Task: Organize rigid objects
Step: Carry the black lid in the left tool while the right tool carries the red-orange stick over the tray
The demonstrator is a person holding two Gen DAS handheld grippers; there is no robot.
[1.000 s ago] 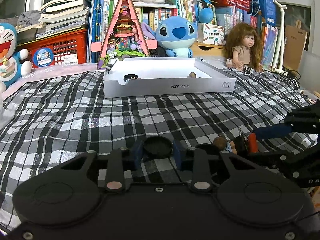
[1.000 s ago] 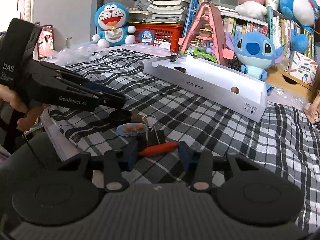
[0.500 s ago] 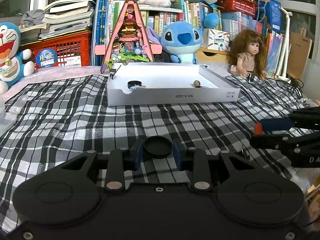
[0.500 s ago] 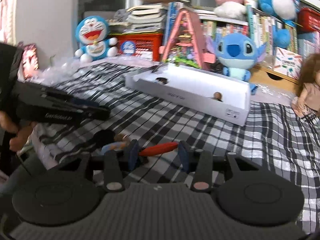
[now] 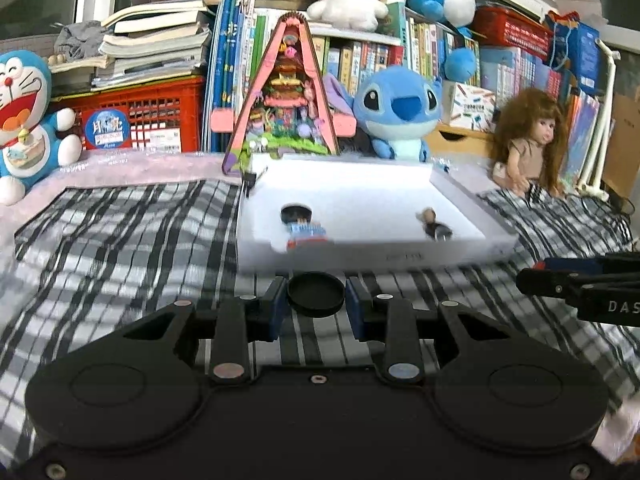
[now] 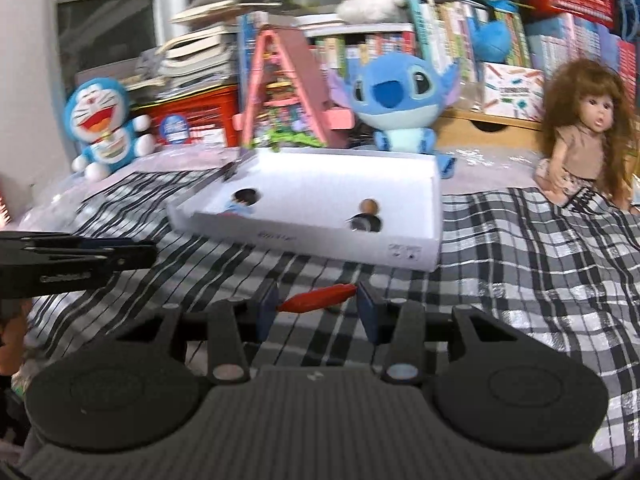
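- Left gripper point(image 5: 316, 307) clenched on a round black plastic lid point(image 5: 315, 294), pinched between the two blue pads point(image 5: 277, 307), above the black-and-white checked cloth point(image 5: 120, 240).
- Right gripper point(image 6: 316, 310) grasping a slim red-orange carrot-shaped piece point(image 6: 318, 303), lying crosswise between its blue pads point(image 6: 267, 307), slightly tilted.
- Shallow white cardboard box point(image 5: 460, 250) straight ahead on the cloth, near both grippers, open on top.
- Inside the box, left part: a small black round cap point(image 5: 295, 213) and just beside it, nearer the front wall, a small blue and red figure point(image 5: 306, 234), blurred.
- Inside the box, right part: a small brown ball point(image 6: 368, 205) and a dark shiny object point(image 6: 365, 223) close to it; cannot tell what this one is.
- Behind the box: a blue plush toy with big ears point(image 5: 396, 110), a pink triangular toy house point(image 5: 286, 96), a long-haired doll point(image 5: 528, 140) at the right, a blue-and-white cat plush point(image 5: 24, 128) at the left.
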